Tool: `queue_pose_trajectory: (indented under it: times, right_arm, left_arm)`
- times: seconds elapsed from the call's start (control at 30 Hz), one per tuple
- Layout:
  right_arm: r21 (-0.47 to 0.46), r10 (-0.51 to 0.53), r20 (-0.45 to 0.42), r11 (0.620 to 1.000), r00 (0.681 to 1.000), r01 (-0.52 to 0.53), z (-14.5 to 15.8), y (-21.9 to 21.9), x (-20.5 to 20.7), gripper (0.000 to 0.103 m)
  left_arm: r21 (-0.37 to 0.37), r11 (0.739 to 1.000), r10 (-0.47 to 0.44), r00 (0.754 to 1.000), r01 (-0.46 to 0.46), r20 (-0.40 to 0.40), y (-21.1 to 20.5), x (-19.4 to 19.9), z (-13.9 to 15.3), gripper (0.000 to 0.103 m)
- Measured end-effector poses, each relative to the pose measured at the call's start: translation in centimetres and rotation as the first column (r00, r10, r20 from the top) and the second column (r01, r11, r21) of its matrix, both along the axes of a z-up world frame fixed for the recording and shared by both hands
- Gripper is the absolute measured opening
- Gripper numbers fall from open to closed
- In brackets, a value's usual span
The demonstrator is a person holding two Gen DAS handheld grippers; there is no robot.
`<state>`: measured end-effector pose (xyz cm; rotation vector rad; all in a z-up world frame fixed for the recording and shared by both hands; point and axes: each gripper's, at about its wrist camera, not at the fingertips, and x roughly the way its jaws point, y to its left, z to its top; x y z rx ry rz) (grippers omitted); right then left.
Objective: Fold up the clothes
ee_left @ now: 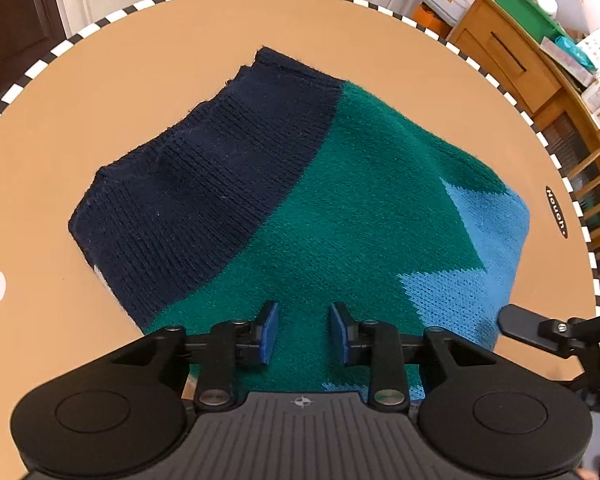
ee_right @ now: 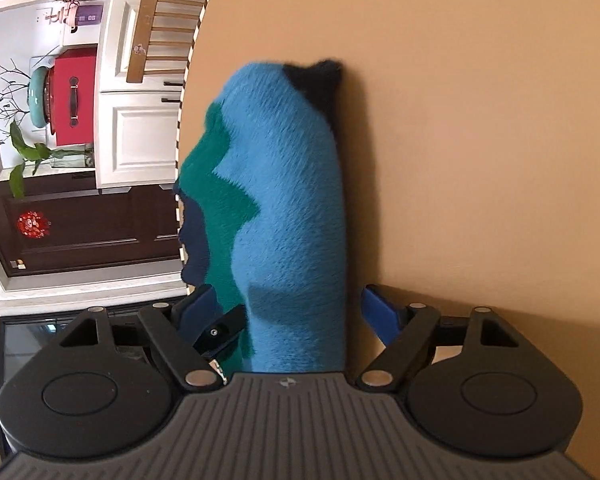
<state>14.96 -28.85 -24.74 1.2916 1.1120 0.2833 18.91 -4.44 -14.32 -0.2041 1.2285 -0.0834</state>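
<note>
A knitted sweater (ee_left: 300, 200) in navy, green and light blue lies folded on the round tan table (ee_left: 100, 80). My left gripper (ee_left: 303, 332) hovers over its near green part, jaws open, nothing between them. In the right wrist view the camera is rolled sideways; my right gripper (ee_right: 288, 312) stands wide open around the sweater's light blue folded edge (ee_right: 292, 200), the pads apart from the cloth. The right gripper's finger also shows at the right edge of the left wrist view (ee_left: 539, 330).
The table has a black-and-white checked rim (ee_left: 379, 6). Wooden chairs (ee_left: 591, 184) stand round it. A wooden cabinet with boxes (ee_left: 511, 52) is at the back right. White cupboards (ee_right: 140, 120) and a dark door (ee_right: 88, 228) lie beyond the table.
</note>
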Motion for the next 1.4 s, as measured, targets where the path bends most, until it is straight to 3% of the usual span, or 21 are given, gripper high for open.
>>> queue_pose_trajectory:
  times: [0.1, 0.2, 0.3, 0.37, 0.4, 0.5, 0.63, 0.67, 0.77, 0.83, 0.9, 0.97, 1.07, 1.13, 1.27, 1.4]
  right_arm:
    - [-0.010, 0.028, 0.021, 1.000, 0.999, -0.027, 0.1, 1.1, 1.1, 0.082]
    - [-0.017, 0.026, 0.055, 1.000, 0.998, -0.025, 0.3, 1.9, 1.8, 0.095]
    - [-0.038, 0.039, 0.074, 0.999, 0.996, -0.037, 0.4, 2.6, 2.5, 0.094]
    - [-0.096, 0.064, 0.062, 0.994, 0.996, -0.057, 0.7, 2.8, 2.9, 0.071]
    - [-0.151, 0.066, 0.023, 0.987, 0.998, -0.062, 0.6, 2.8, 3.2, 0.036]
    - [-0.069, 0.029, 0.007, 0.997, 1.000, -0.028, -0.8, 1.8, 2.8, 0.034]
    - [-0.130, 0.095, 0.056, 0.988, 0.994, -0.088, -0.2, 2.0, 3.3, 0.033]
    - [-0.144, 0.116, 0.055, 0.984, 0.992, -0.107, 0.0, 2.0, 3.5, 0.033]
    - [-0.208, 0.190, 0.066, 0.963, 0.980, -0.173, 0.9, 2.3, 4.8, 0.032]
    - [-0.240, 0.231, 0.071, 0.948, 0.970, -0.208, 1.5, 2.3, 5.8, 0.031]
    - [-0.260, 0.266, 0.060, 0.935, 0.962, -0.242, 1.8, 2.0, 6.2, 0.031]
    - [-0.307, 0.310, 0.058, 0.910, 0.949, -0.279, 2.4, 1.6, 7.2, 0.031]
    - [-0.365, 0.363, 0.043, 0.873, 0.931, -0.324, 2.8, 0.3, 7.5, 0.031]
    - [-0.369, 0.397, 0.025, 0.857, 0.918, -0.360, 2.9, -0.1, 9.0, 0.031]
    - [-0.376, 0.440, 0.000, 0.832, 0.898, -0.408, 3.1, -0.6, 10.8, 0.031]
    - [-0.362, 0.455, -0.020, 0.827, 0.890, -0.431, 3.1, -1.0, 10.8, 0.031]
  left_arm:
    - [-0.023, 1.000, 0.002, 1.000, -0.002, -0.007, 0.6, 0.1, -0.1, 0.031]
    - [-0.032, 0.999, -0.005, 1.000, 0.005, -0.007, 0.8, 0.0, -0.2, 0.031]
    - [-0.034, 0.999, -0.011, 1.000, 0.011, -0.003, 0.9, -0.1, -0.2, 0.031]
    - [-0.025, 1.000, -0.016, 1.000, 0.016, 0.003, 0.9, -0.2, -0.2, 0.031]
    - [-0.013, 1.000, -0.020, 1.000, 0.020, 0.010, 0.8, -0.2, -0.2, 0.031]
    - [-0.002, 1.000, -0.017, 1.000, 0.017, 0.017, 0.5, -0.6, 0.0, 0.032]
    - [0.006, 1.000, -0.027, 0.999, 0.027, 0.028, 0.3, -1.1, 0.4, 0.033]
    - [0.009, 0.999, -0.032, 0.999, 0.031, 0.031, 0.3, -1.3, 0.6, 0.037]
    - [0.038, 0.998, -0.044, 0.998, 0.042, 0.052, 0.6, -2.1, 1.7, 0.063]
    - [0.065, 0.996, -0.068, 0.994, 0.063, 0.088, 1.4, -2.9, 2.9, 0.067]
    - [0.090, 0.994, -0.072, 0.991, 0.062, 0.113, 3.2, -3.6, 4.1, 0.090]
    - [0.112, 0.993, -0.056, 0.989, 0.040, 0.136, 5.8, -4.0, 5.0, 0.091]
    - [0.043, 0.999, -0.021, 0.989, 0.015, 0.143, 10.3, -3.5, 5.4, 0.091]
    - [-0.062, 0.998, 0.001, 0.991, 0.007, 0.134, 13.0, -2.5, 4.9, 0.091]
    - [-0.265, 0.964, 0.017, 0.995, 0.008, 0.095, 16.0, 0.6, 2.4, 0.091]
    - [-0.338, 0.941, -0.007, 0.999, 0.023, 0.048, 16.8, 3.6, -0.2, 0.091]
